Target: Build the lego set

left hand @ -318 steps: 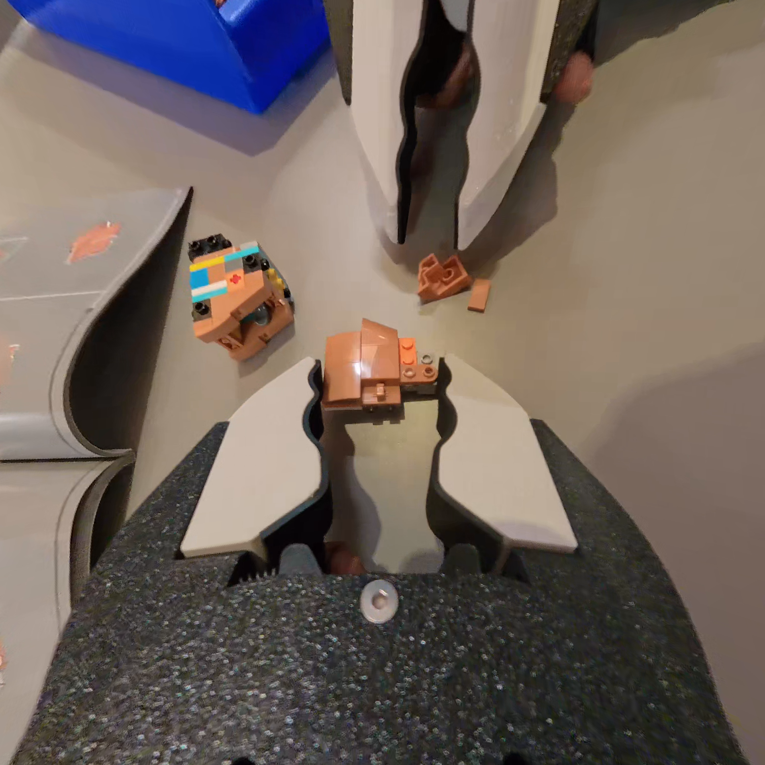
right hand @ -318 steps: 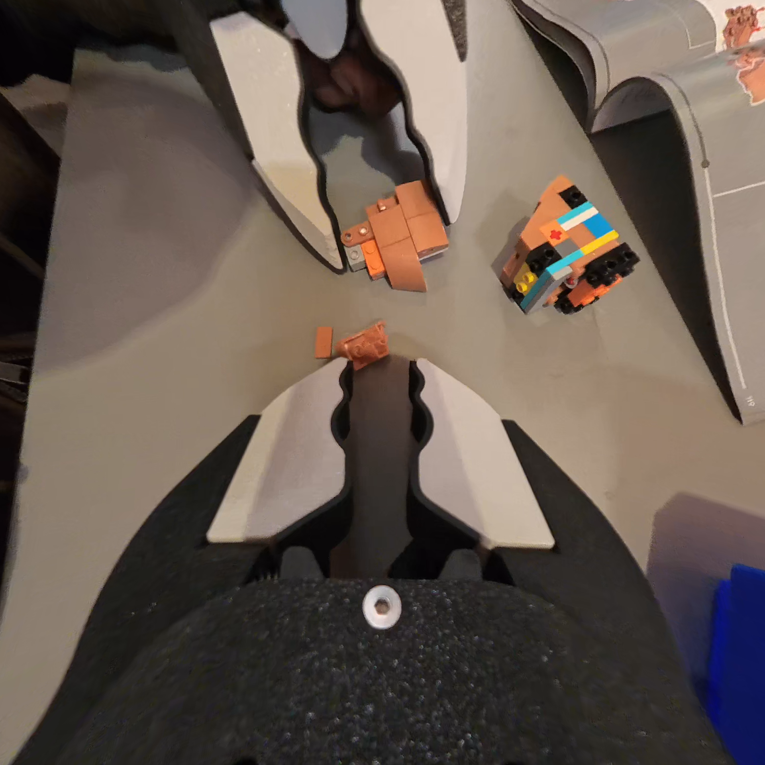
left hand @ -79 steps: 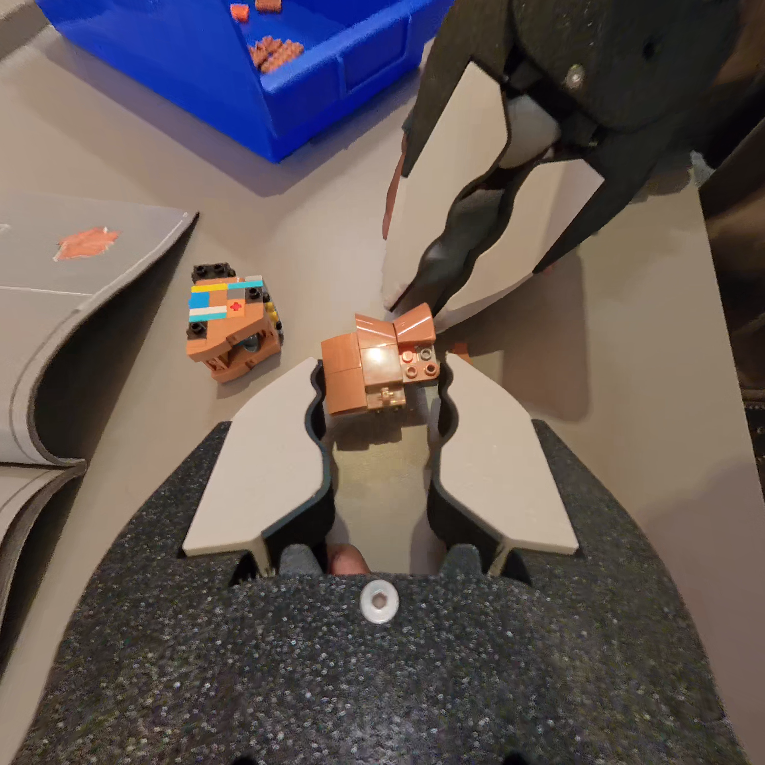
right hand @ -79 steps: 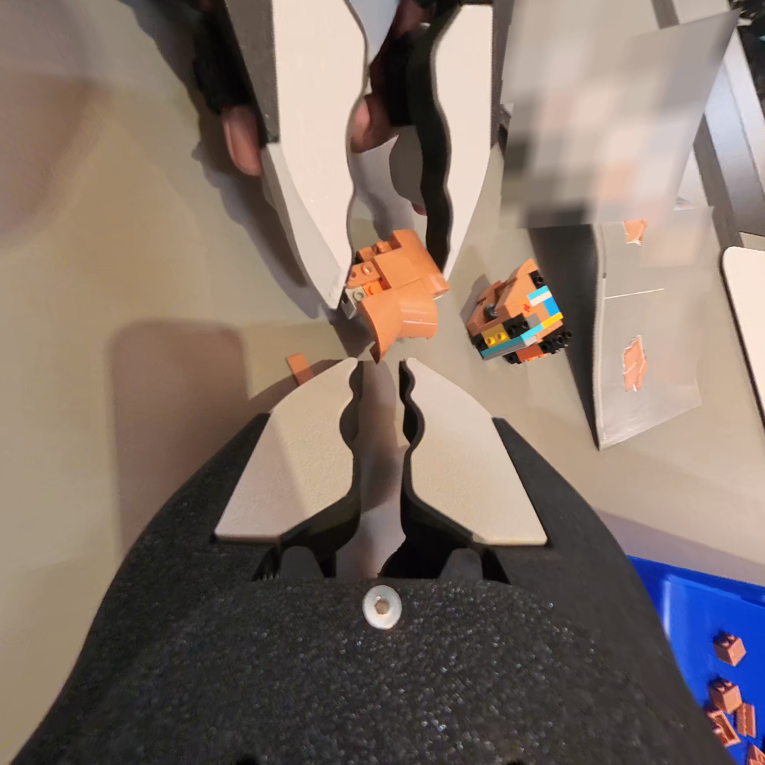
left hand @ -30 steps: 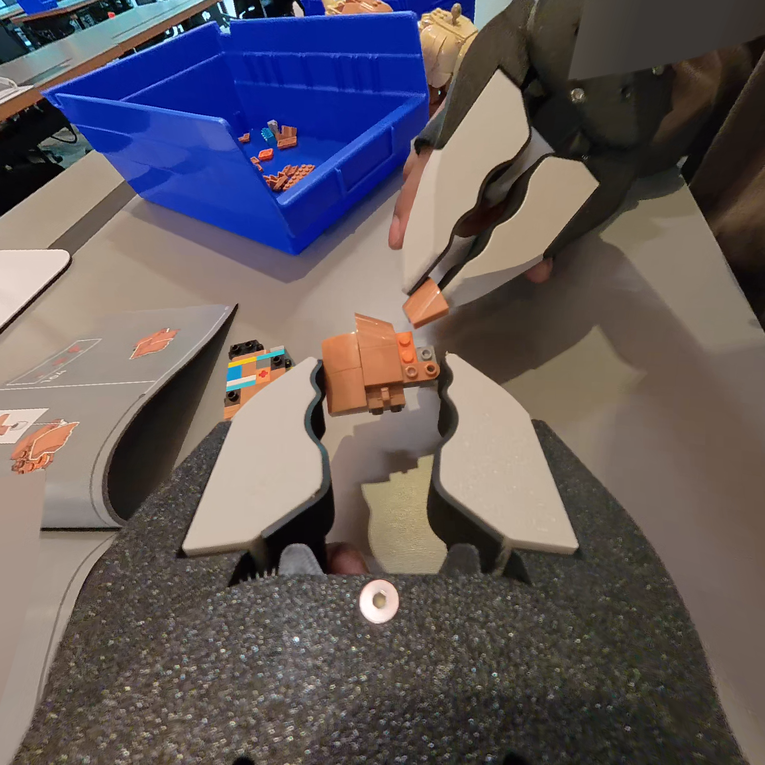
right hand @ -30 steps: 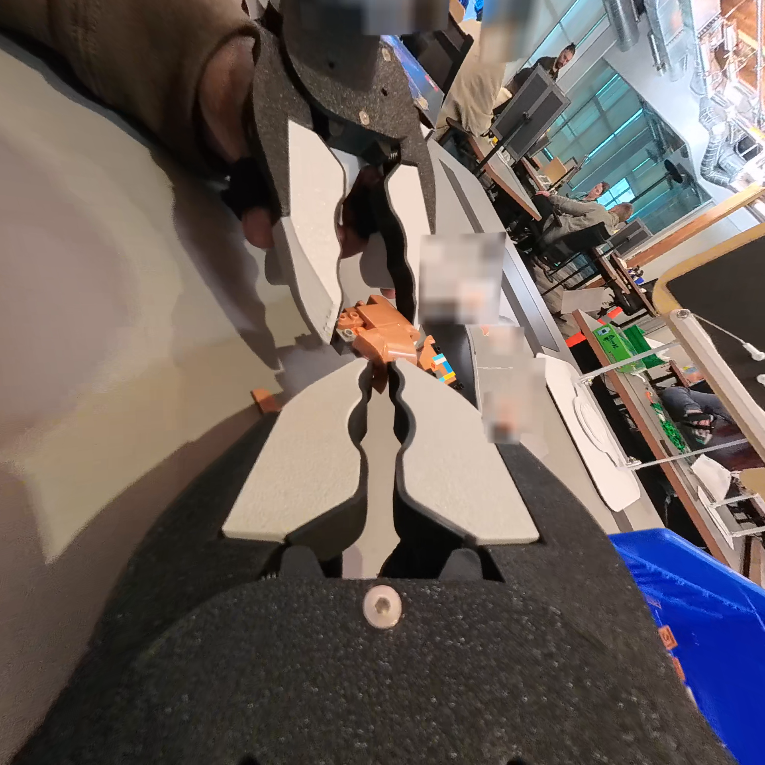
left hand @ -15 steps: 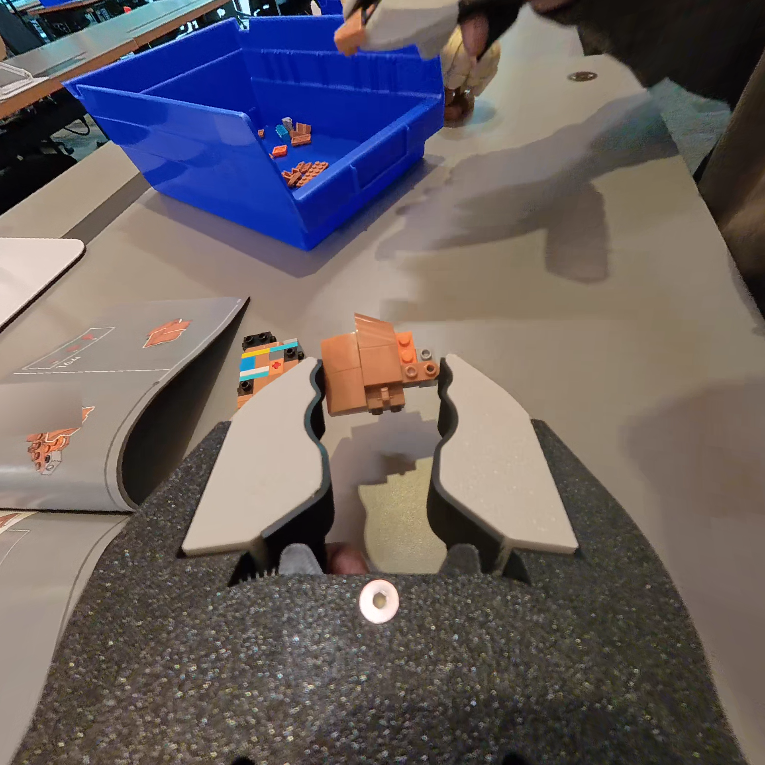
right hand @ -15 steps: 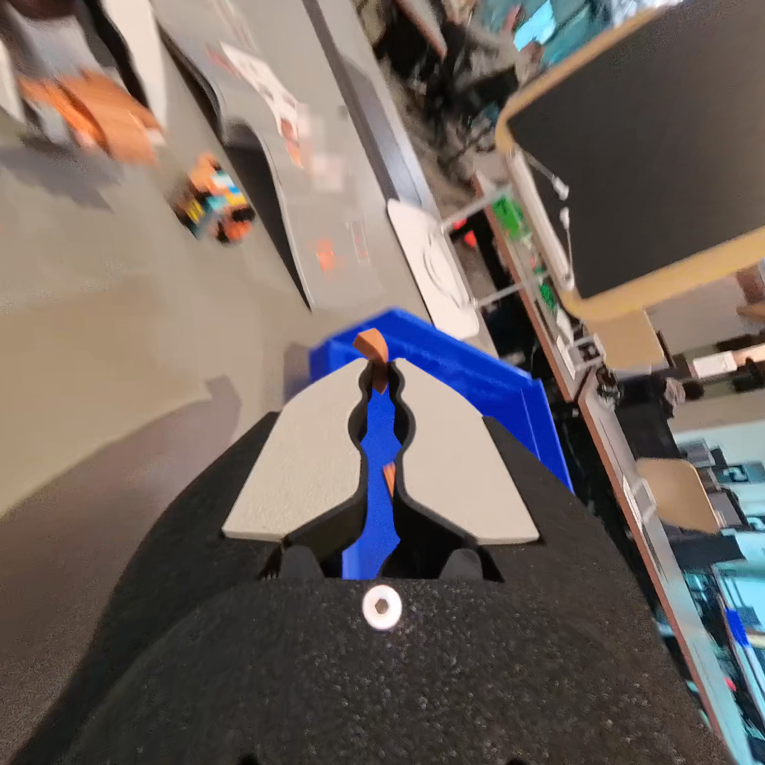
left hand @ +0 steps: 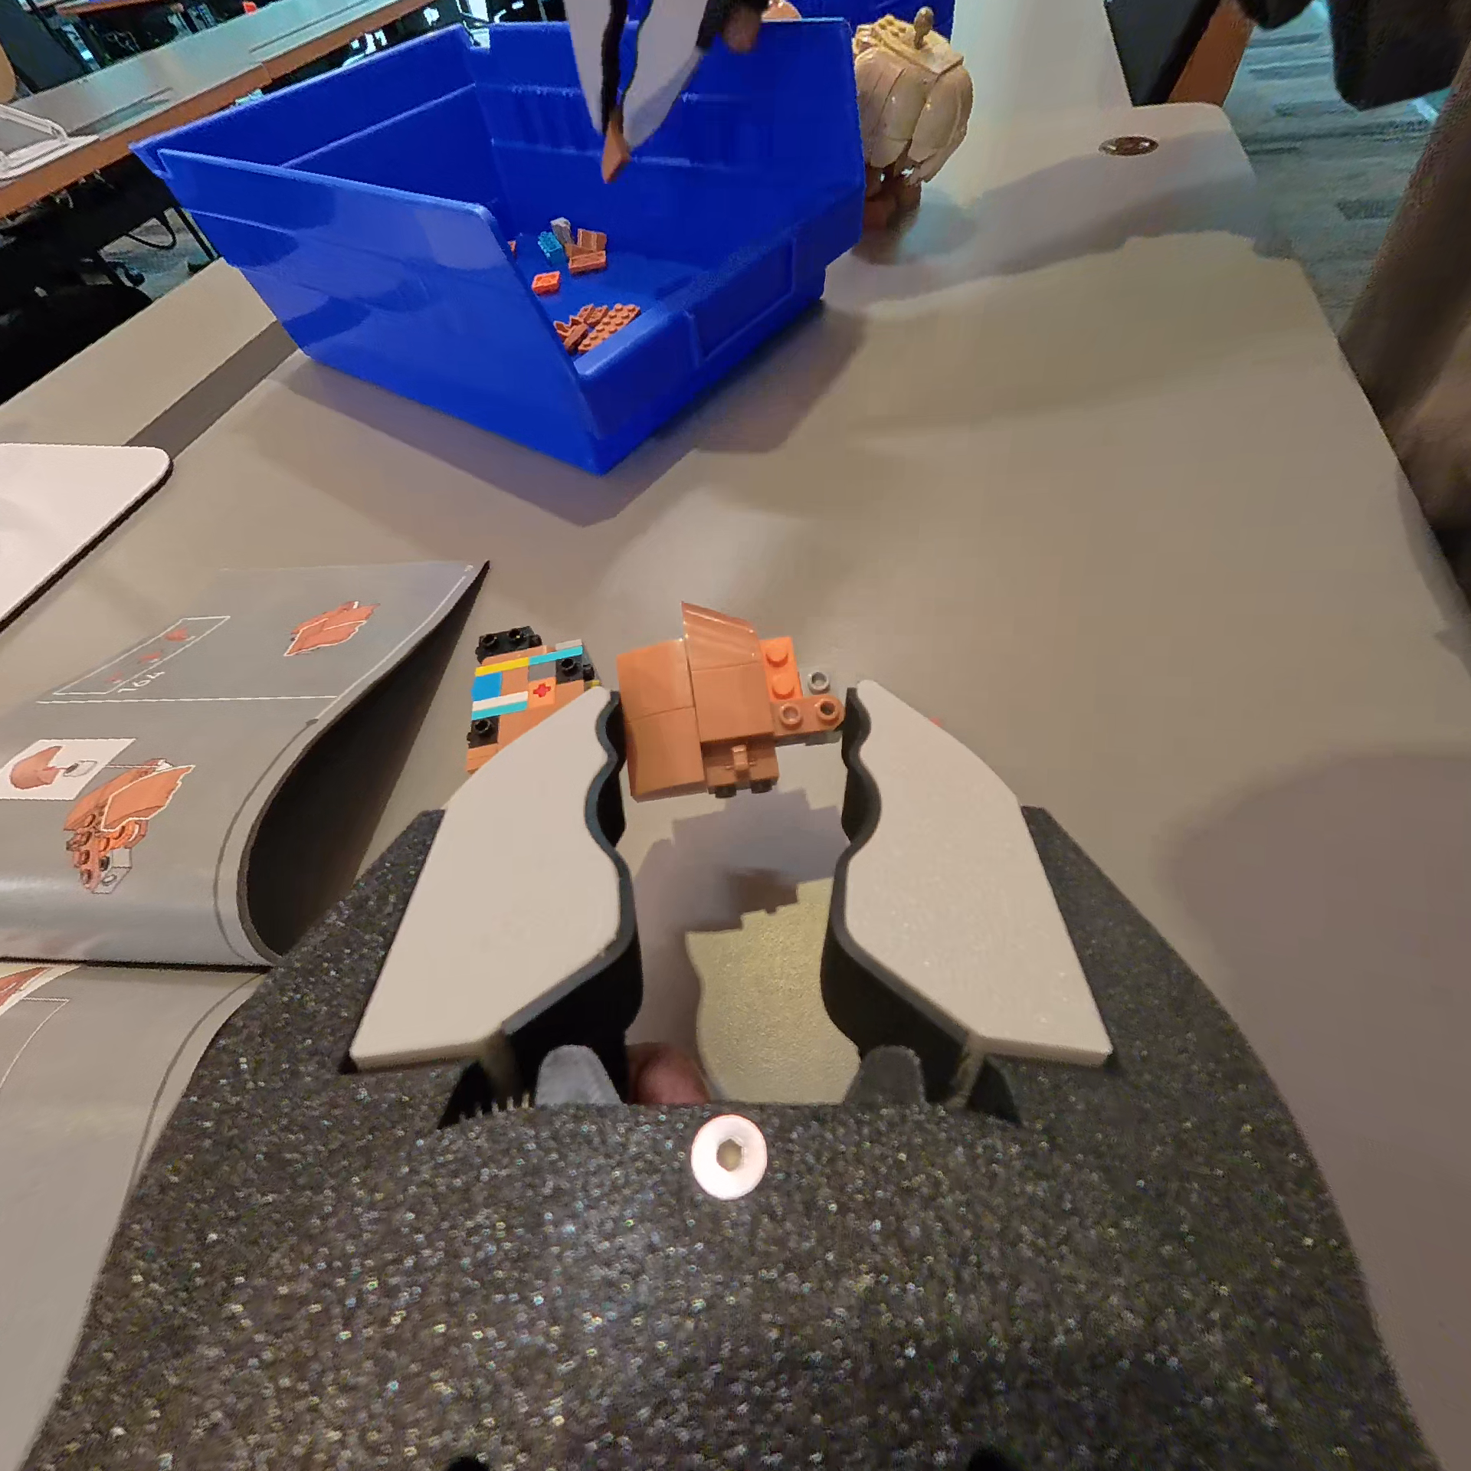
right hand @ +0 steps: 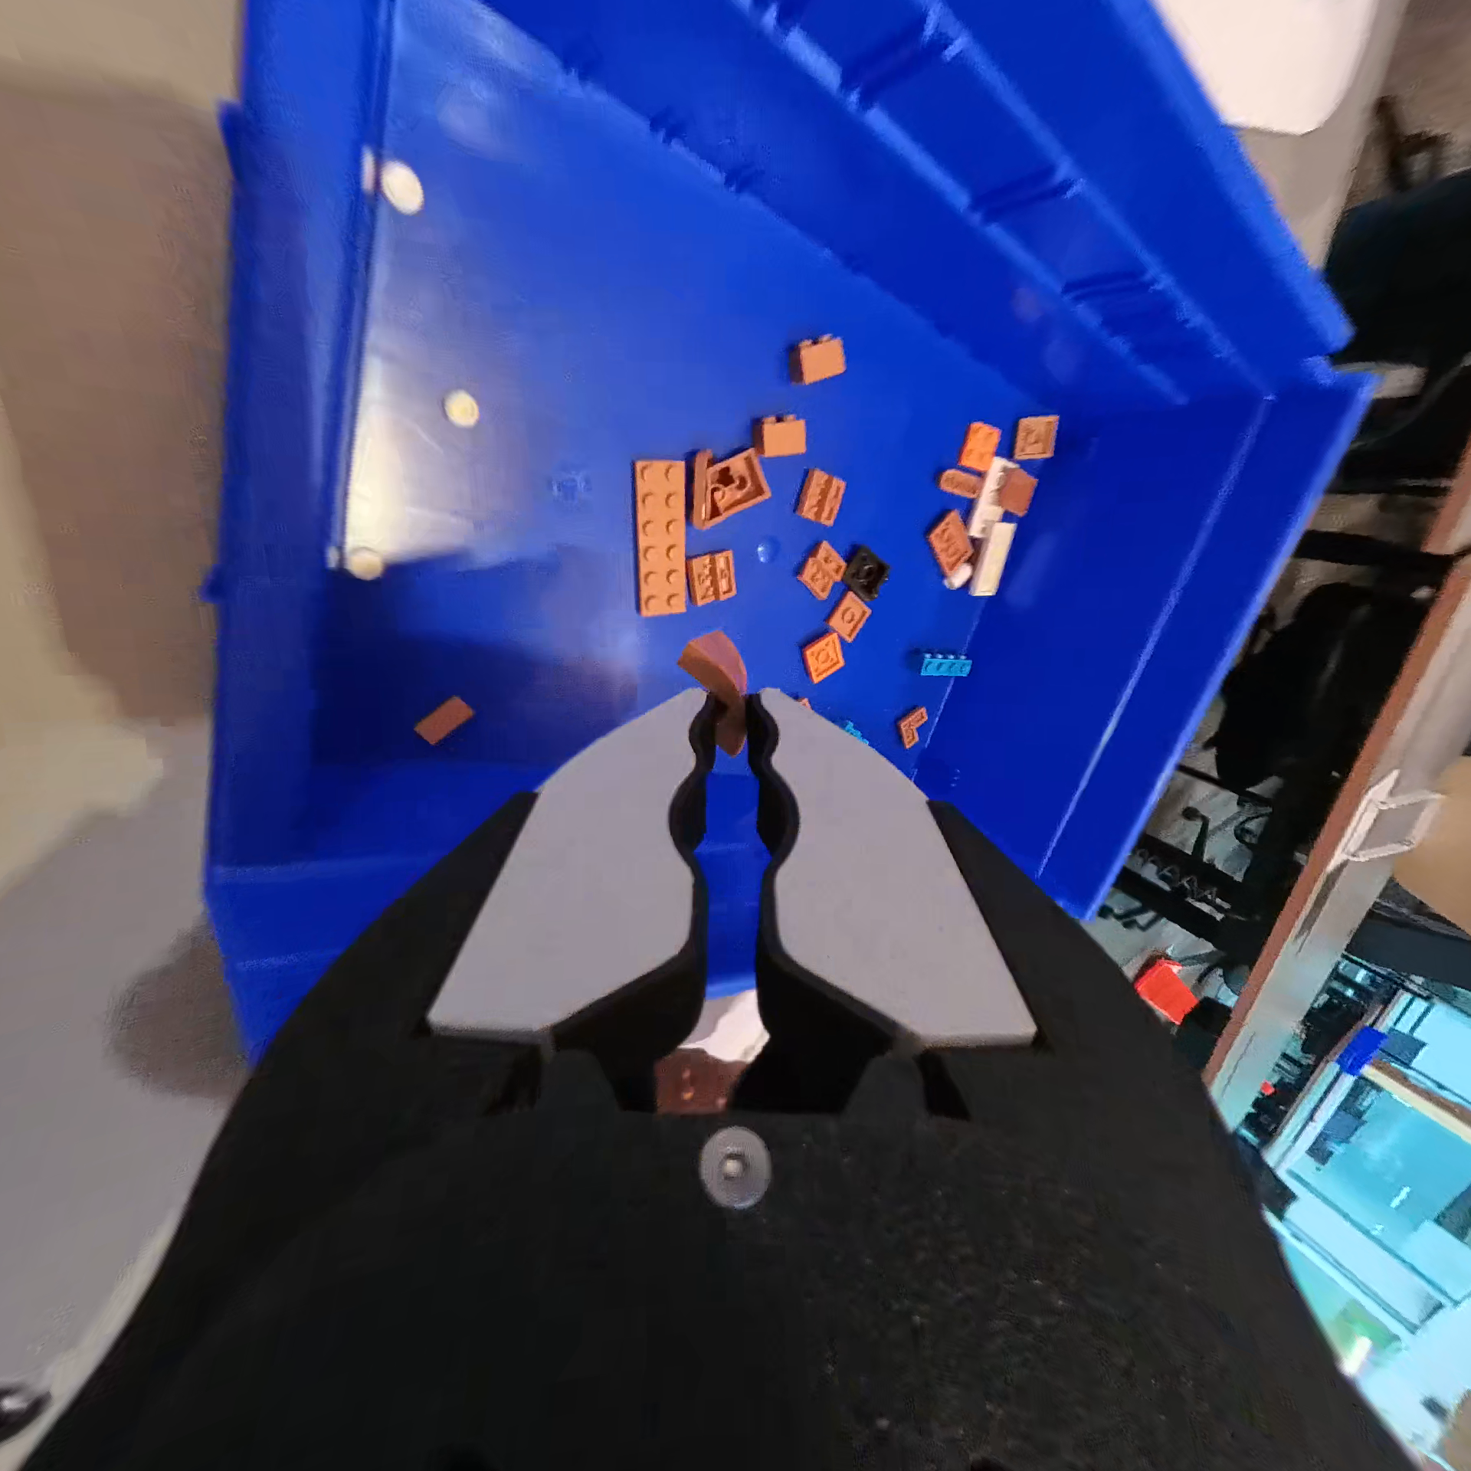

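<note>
My left gripper (left hand: 728, 700) is shut on a brown lego assembly (left hand: 708, 712) with orange studs on its right side, held above the grey table. My right gripper (right hand: 728, 696) is shut on a small brown curved piece (right hand: 716, 673) and points down into the blue bin (right hand: 509, 263). Several loose brown, orange, white and blue pieces (right hand: 820, 541) lie on the bin floor. In the left wrist view the right gripper (left hand: 625, 119) hangs over the bin (left hand: 446, 318) with the brown piece (left hand: 613, 163) at its tip.
A multicoloured lego block (left hand: 525, 692) lies on the table left of my left gripper. An open instruction booklet (left hand: 199, 740) curls at the left. A tan lego figure (left hand: 911, 103) stands behind the bin. A white pad (left hand: 64, 501) sits at the far left.
My right gripper has carried the brown curved piece from beside the assembly up and over to above the blue bin. My left gripper still holds the assembly, little moved.
</note>
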Available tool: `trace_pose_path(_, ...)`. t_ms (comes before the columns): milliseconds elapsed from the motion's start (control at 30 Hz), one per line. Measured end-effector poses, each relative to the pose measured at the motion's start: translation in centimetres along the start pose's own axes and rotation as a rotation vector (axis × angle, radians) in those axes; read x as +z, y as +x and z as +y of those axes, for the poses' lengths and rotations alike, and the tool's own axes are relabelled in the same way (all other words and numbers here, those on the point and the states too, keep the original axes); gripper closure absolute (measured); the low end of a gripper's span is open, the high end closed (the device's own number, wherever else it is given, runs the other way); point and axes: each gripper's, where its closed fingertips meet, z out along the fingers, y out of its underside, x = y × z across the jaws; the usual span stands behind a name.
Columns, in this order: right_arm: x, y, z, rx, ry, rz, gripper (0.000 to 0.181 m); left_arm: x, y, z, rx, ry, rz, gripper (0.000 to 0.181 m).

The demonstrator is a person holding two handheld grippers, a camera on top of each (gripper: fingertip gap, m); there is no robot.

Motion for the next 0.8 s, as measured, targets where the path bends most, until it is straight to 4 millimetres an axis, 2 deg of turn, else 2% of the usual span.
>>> trace_pose_path(167, 3.9, 0.4, 0.3, -0.086, -0.126, -0.095, 0.174, -0.1, 0.0, 0.1, 0.002, 0.000, 0.000, 0.128)
trace_pose_path(300, 5.8, 0.9, 1.0, -0.099, -0.180, -0.149, 0.171, -0.1, 0.1, 0.1, 0.003, 0.001, 0.004, 0.128)
trace_pose_path(400, 6.1, 2.5, 2.1, -0.081, -0.217, -0.147, 0.158, -0.2, 0.1, 0.1, 0.005, 0.000, 0.005, 0.128)
trace_pose_path(567, 5.8, 5.5, 5.8, -0.091, -0.364, -0.169, 0.159, -0.1, 0.2, 0.2, 0.008, -0.006, 0.007, 0.128)
trace_pose_path(700, 6.2, 4.9, 6.9, -0.148, -0.480, -0.327, 0.163, -0.1, 0.3, 0.2, 0.012, -0.010, 0.008, 0.128)
trace_pose_path(800, 6.6, 3.8, 7.9, -0.142, -0.614, -0.463, 0.163, 0.0, 0.3, 0.2, 0.013, -0.011, 0.009, 0.128)
